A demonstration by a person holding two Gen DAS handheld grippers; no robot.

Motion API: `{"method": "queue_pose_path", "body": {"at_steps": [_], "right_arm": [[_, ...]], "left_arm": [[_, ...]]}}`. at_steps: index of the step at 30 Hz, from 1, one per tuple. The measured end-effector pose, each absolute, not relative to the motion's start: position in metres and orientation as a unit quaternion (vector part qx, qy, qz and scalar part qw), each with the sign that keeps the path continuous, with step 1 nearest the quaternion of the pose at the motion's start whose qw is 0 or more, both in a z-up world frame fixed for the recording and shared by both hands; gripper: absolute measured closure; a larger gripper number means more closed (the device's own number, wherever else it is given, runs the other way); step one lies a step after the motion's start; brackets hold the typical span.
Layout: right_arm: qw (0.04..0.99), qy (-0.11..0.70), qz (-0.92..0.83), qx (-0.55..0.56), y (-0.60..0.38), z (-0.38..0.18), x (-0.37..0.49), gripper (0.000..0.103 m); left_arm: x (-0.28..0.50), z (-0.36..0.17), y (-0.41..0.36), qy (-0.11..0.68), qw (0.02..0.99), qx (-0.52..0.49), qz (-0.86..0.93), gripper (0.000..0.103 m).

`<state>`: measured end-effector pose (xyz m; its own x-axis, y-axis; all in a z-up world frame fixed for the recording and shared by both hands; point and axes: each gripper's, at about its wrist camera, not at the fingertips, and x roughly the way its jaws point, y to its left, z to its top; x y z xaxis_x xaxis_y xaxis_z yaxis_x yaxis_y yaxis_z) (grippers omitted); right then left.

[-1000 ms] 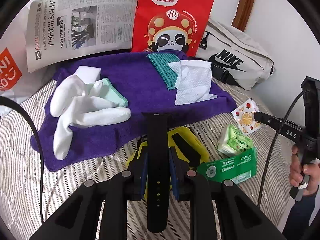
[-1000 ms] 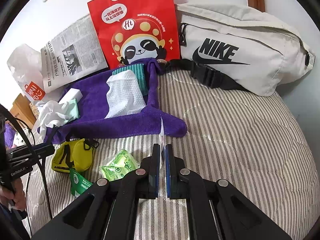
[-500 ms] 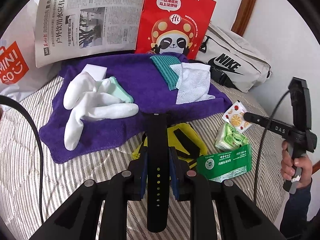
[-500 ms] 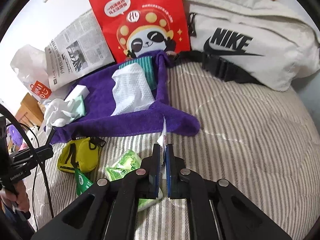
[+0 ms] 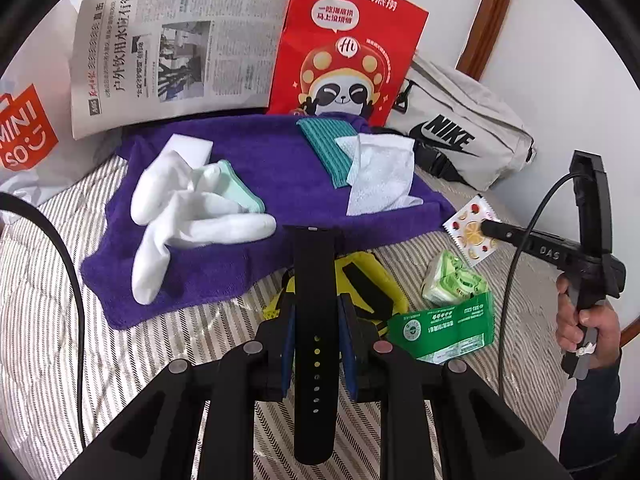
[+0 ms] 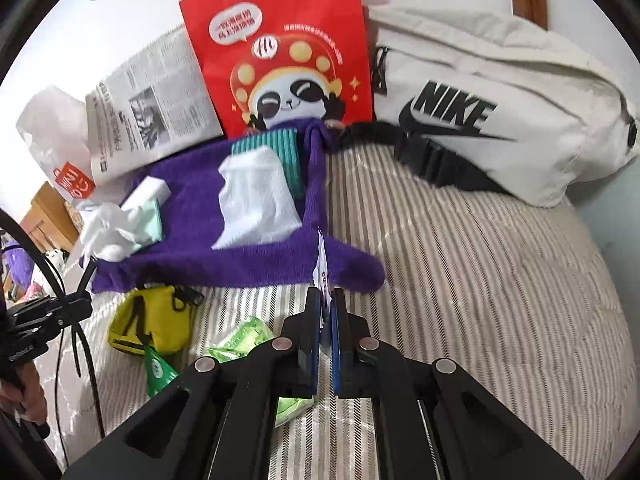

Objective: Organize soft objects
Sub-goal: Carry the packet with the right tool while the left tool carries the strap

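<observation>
A black watch strap (image 5: 313, 320) is pinched lengthwise between the blue pads of the left hand-held gripper (image 5: 316, 332), its free end reaching forward over the near edge of a purple towel (image 5: 280, 168). A small fruit-print sachet (image 5: 471, 230) is clamped edge-on by the right hand-held gripper (image 6: 326, 316), whose pads are pressed together on it; in the left wrist view the sachet is seen held above the striped bed (image 6: 480, 280), just off the towel's right corner, with a hand (image 5: 586, 320) wrapped round the gripper's handle. On the towel, which is spread on the bed, white gloves (image 5: 180, 216) are piled over a mint-green cloth (image 5: 240, 188) at the left, with a white sponge block (image 5: 190, 148) just behind them; at the right a white wipe (image 5: 380, 172) is laid partly over a teal striped cloth (image 5: 326, 140). A yellow pouch (image 6: 154, 320) with black straps is seen on the bed just in front of the towel, and beside it lie a light-green tissue pack (image 5: 452, 280) and a dark-green packet (image 5: 444, 330), touching each other. Against the wall behind the towel are propped a newspaper (image 5: 176, 52) and a red panda-print paper bag (image 5: 344, 44), with a beige Nike waist bag (image 6: 500, 112) resting to the right and a white Miniso plastic bag (image 5: 24, 136) to the left.
</observation>
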<state>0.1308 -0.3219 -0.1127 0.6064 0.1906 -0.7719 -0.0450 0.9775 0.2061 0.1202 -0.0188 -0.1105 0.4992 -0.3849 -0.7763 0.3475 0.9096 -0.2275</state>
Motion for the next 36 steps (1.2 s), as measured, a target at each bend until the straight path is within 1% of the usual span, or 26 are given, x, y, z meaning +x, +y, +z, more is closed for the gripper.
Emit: {"method": "queue_pose_path", "body": {"at_steps": [7,17,26,36], "right_arm": [[0.903,0.418,0.082,0.064,-0.308,-0.081,0.138,0.098],[0.903,0.409,0.127,0.046,-0.264,-0.063,0.170,0.098],[0.898,0.410,0.160,0.022,-0.218,-0.062,0.219,0.098],[0.887,0.426,0.180,-0.009,-0.179,-0.069,0.267,0.098]], "left_arm": [[0.124,-0.095,-0.011,0.439,0.872,-0.033,-0.215,0.084],[0.144,-0.080,-0.002,0.431,0.877,-0.042,-0.206,0.084],[0.186,-0.072,0.005,0.427,0.883,-0.041,-0.190,0.084],[0.233,-0.077,0.008,0.433,0.882,-0.049,-0.181,0.084]]}}
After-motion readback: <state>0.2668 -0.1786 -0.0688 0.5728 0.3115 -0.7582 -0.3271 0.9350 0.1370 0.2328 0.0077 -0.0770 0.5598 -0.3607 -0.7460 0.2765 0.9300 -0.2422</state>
